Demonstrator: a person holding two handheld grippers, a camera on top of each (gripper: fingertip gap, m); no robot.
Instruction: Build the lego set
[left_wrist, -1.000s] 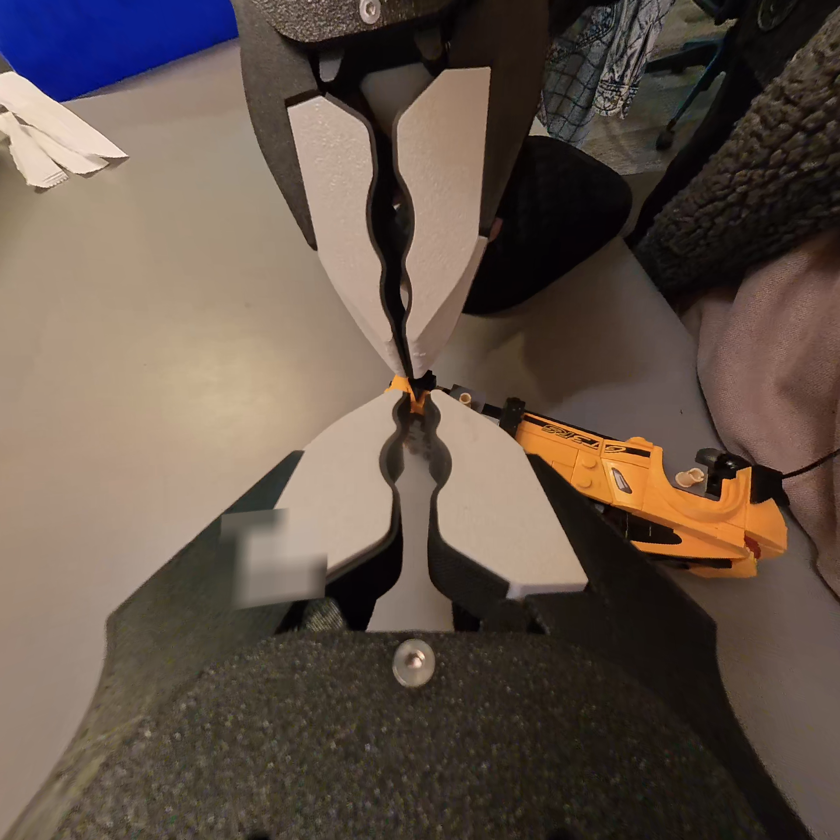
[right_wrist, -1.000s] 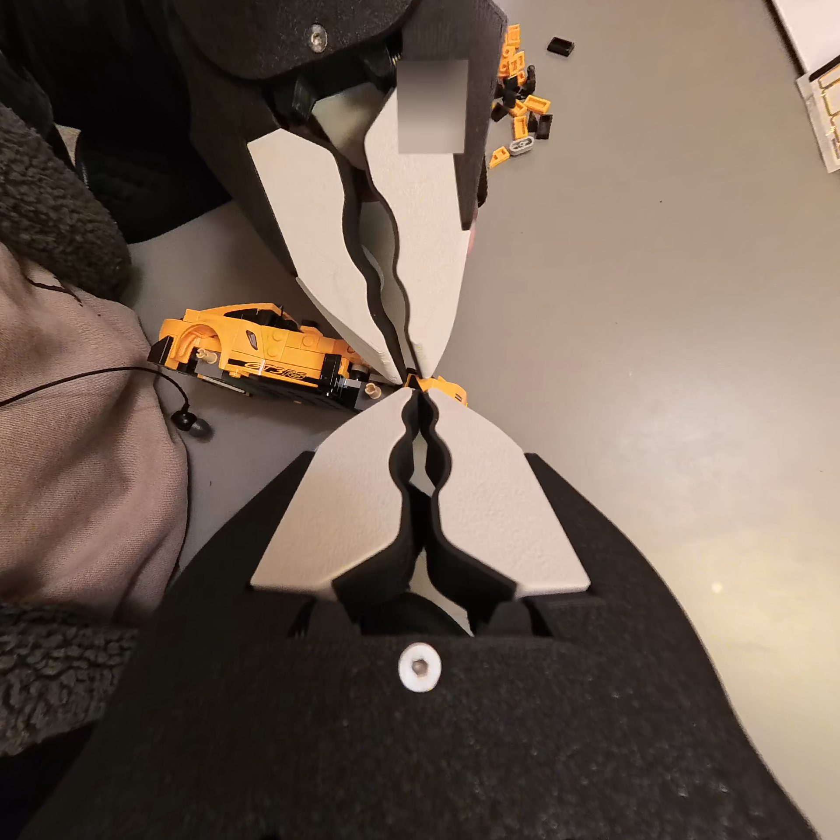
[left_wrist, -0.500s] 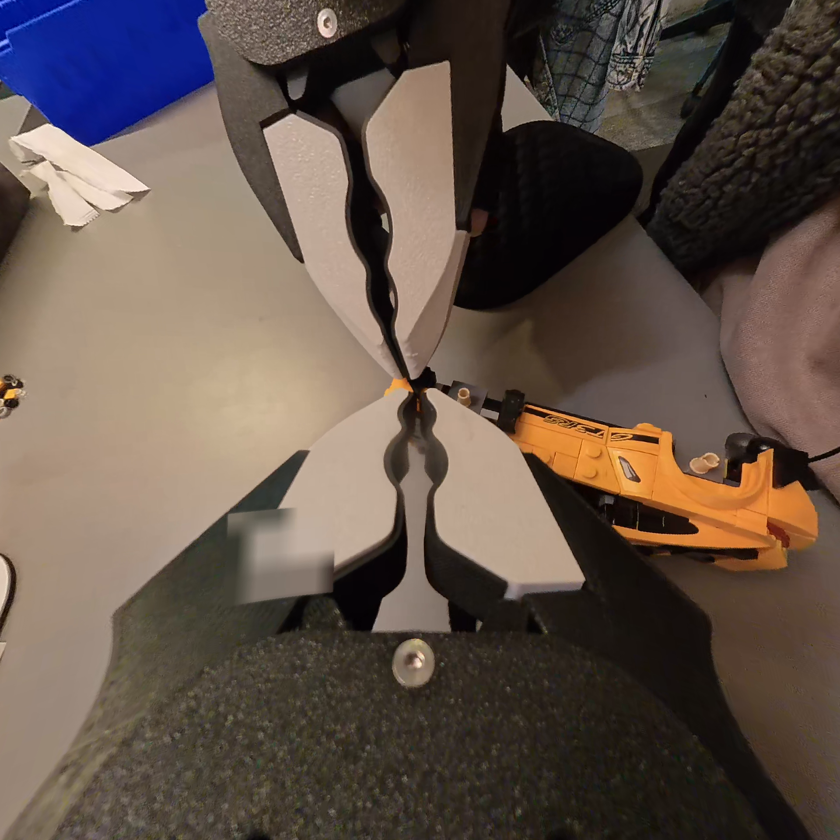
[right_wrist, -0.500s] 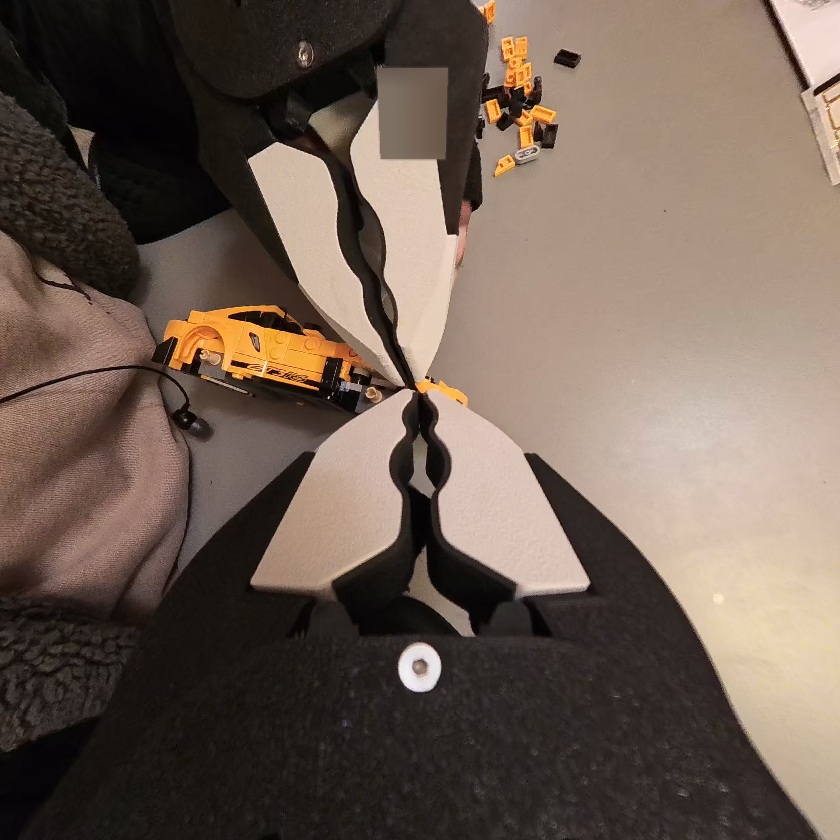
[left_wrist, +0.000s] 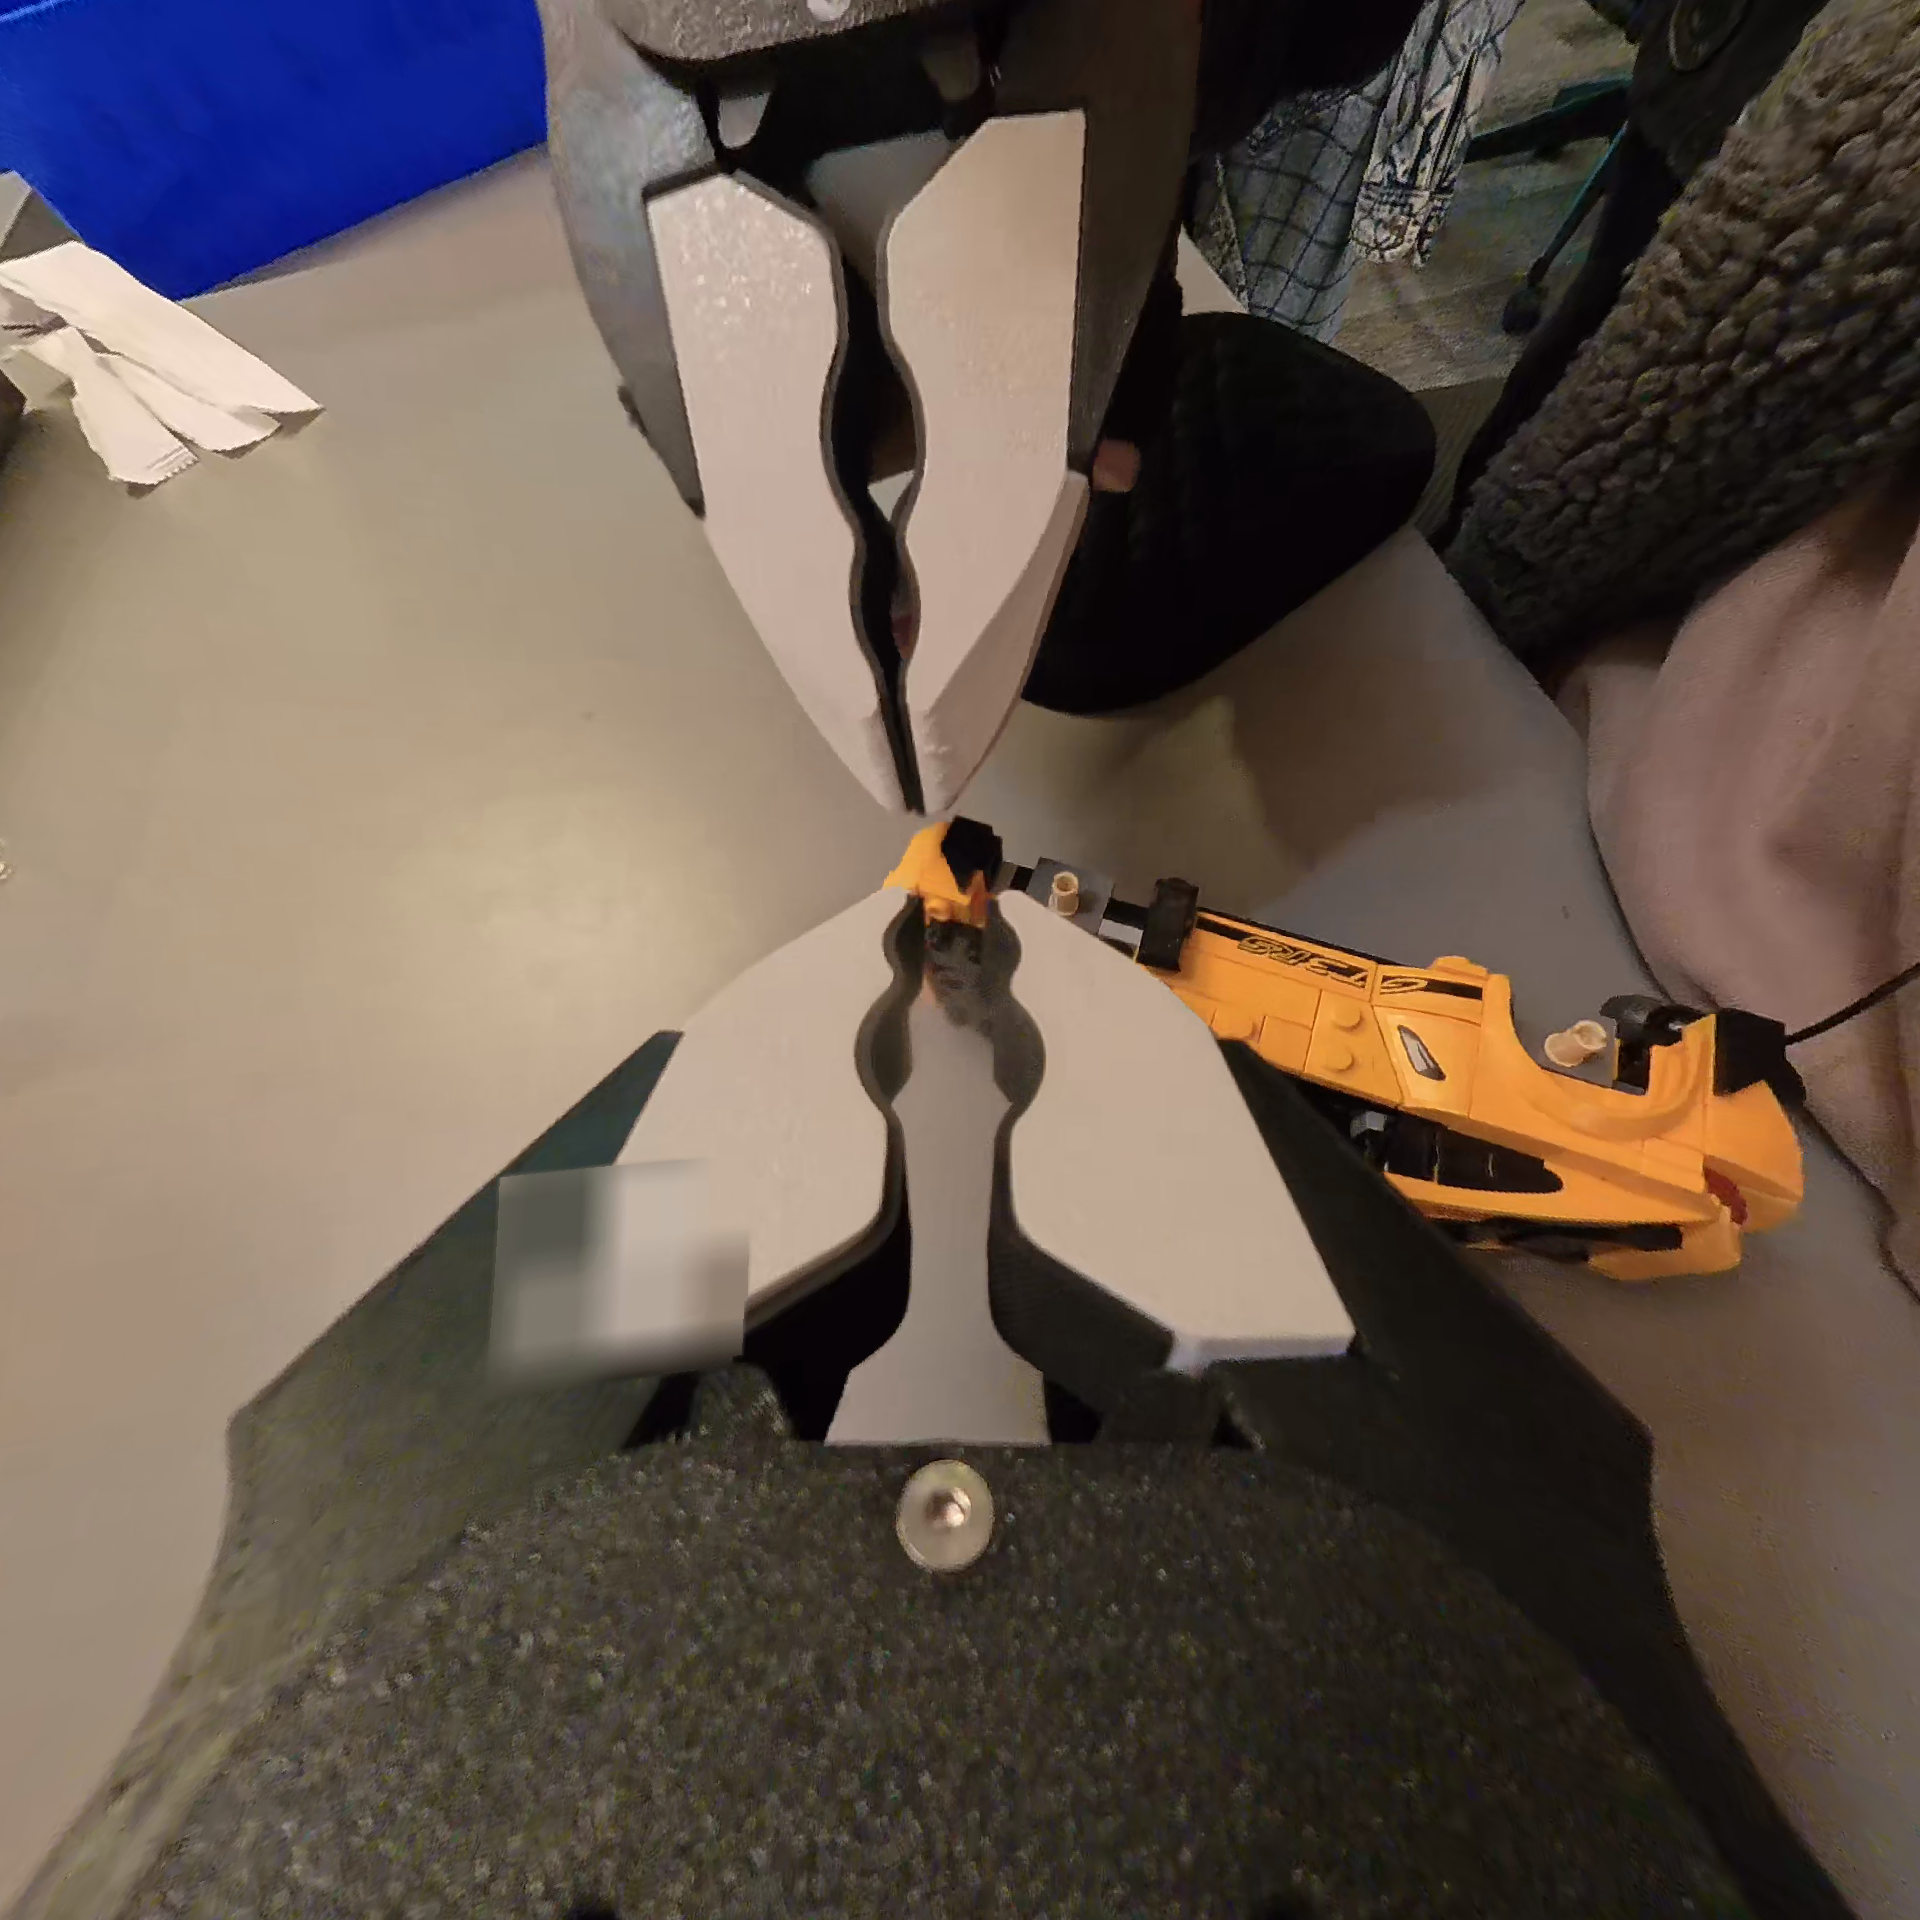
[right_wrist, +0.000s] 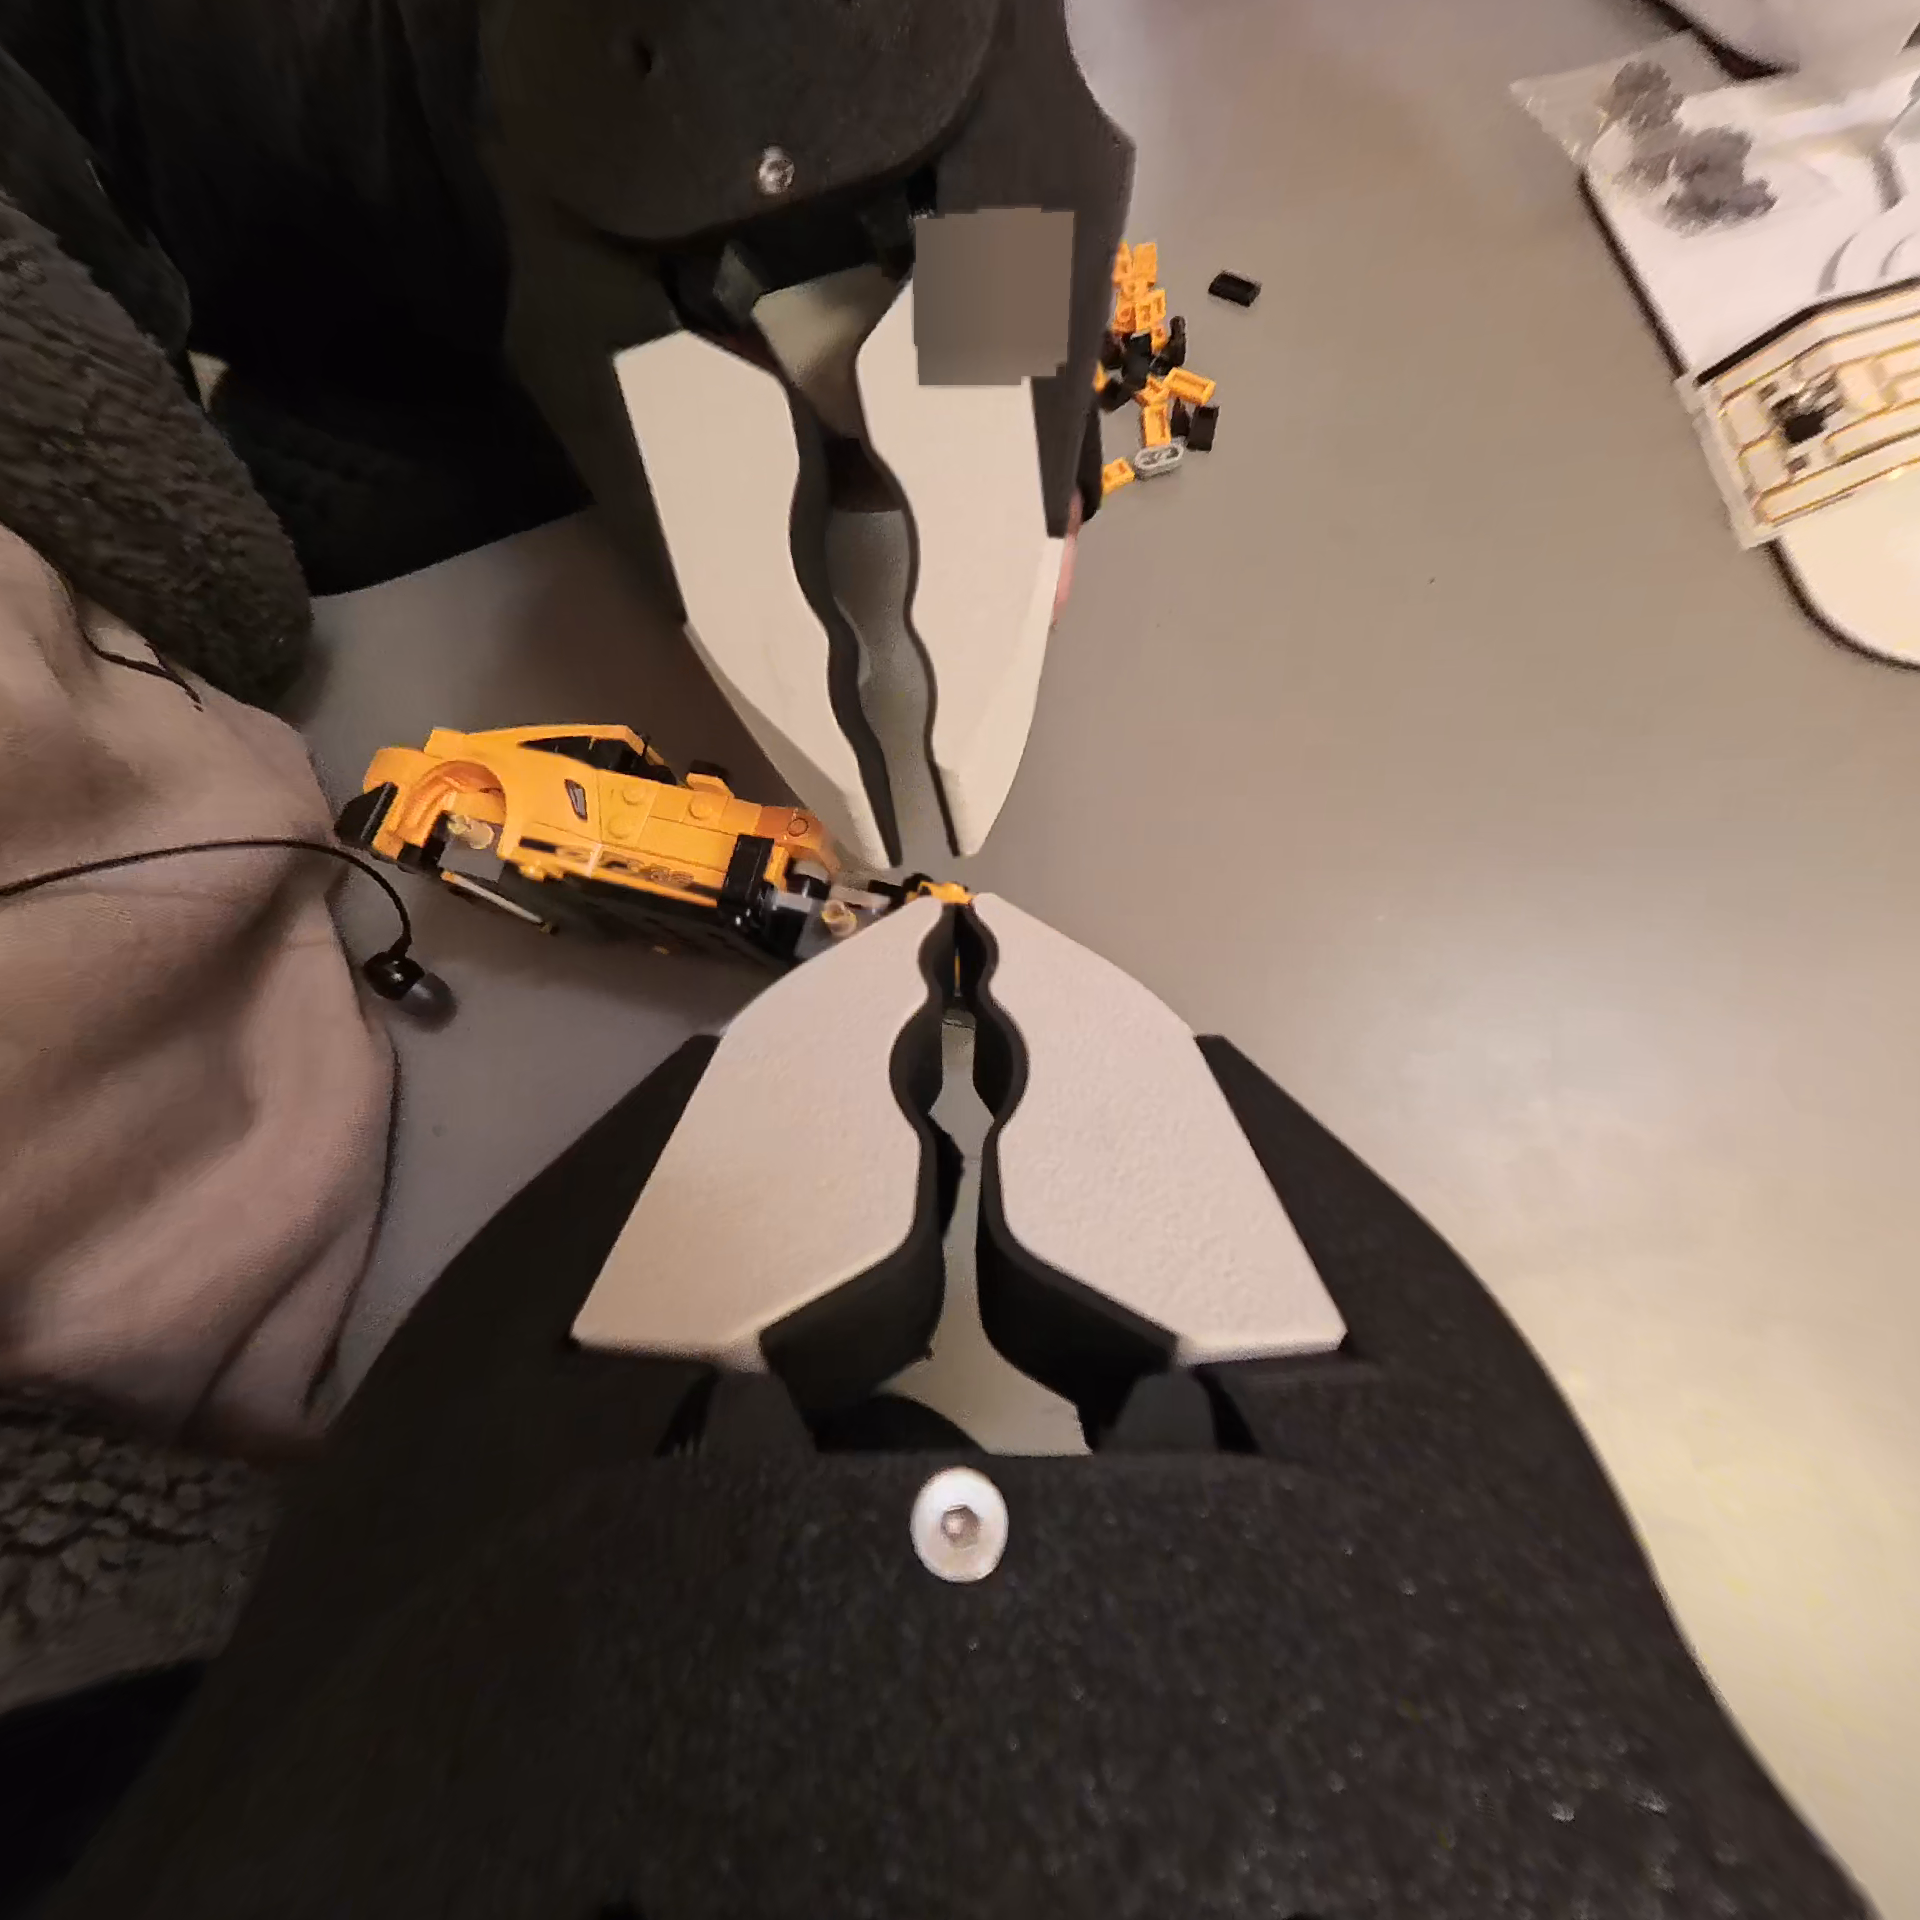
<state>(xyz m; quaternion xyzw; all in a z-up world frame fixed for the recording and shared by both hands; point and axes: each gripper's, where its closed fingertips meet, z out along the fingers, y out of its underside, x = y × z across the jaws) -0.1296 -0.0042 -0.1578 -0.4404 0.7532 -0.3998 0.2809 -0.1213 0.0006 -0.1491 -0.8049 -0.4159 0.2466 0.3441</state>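
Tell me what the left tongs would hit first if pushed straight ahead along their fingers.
The right tongs: their tips point back at the left tongs just past the small orange-and-black lego piece the left tongs grip. Depth is unclear, but the gap looks small.

glossy plastic lego car (left_wrist: 1455, 1081), matt table (left_wrist: 312, 831)

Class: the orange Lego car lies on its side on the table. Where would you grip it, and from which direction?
Pinch the orange Lego car across its boxy middle from above: that flat-sided body between the wheel arches looks sturdier than the thin black front end or curved rear arch.
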